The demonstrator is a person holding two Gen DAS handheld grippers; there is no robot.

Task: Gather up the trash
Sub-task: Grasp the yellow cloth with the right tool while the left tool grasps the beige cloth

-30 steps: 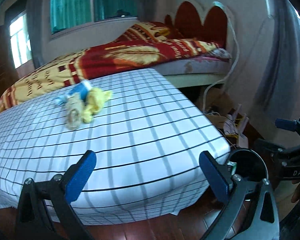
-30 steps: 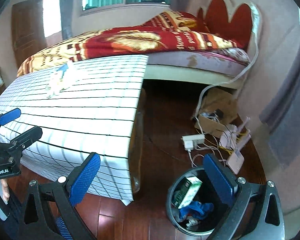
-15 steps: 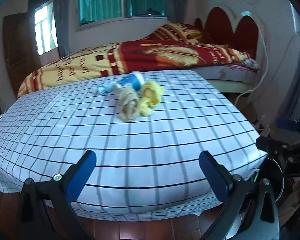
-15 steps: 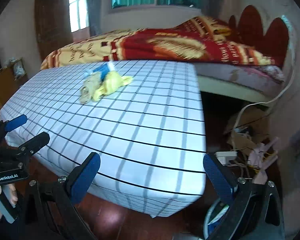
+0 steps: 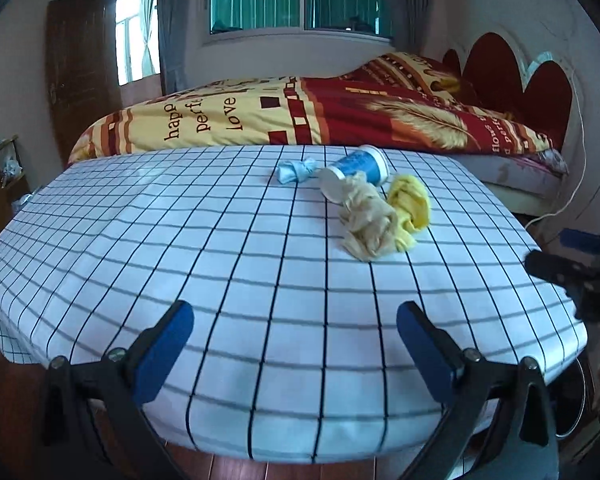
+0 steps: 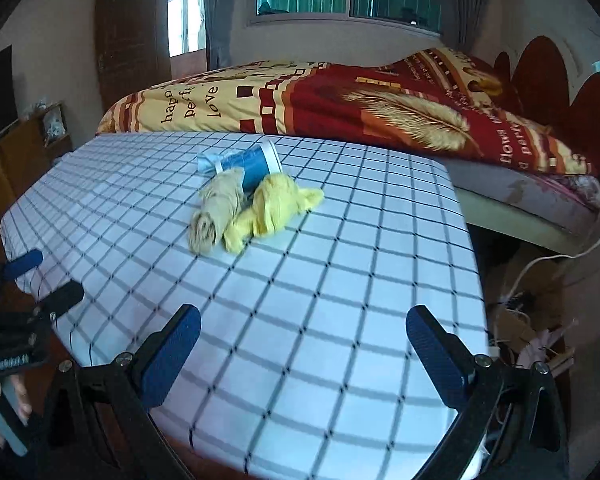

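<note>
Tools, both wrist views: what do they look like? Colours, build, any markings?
Left tool and right tool match: black skeletal frames with triangular cut-outs and silver screws, each carrying two flat blue textured pads. Seen from the right wrist, the left tool's black body bears small white lettering, too blurred to read. No cables or sleeves show.

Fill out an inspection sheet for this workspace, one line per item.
Surface: table under a white black-grid cloth, mostly bare.
Job's things: blue paper cup on its side; small pale-blue wad; crumpled beige rag; crumpled yellow rag; all clustered together.
Clutter: cardboard and papers on the floor.
Grippers: left claw closing slightly, nothing between its jaws; right claw open, empty.
Cables: white cable beside the bed.
Surroundings: bed with red-and-yellow quilt, windows, wooden floor.
</note>
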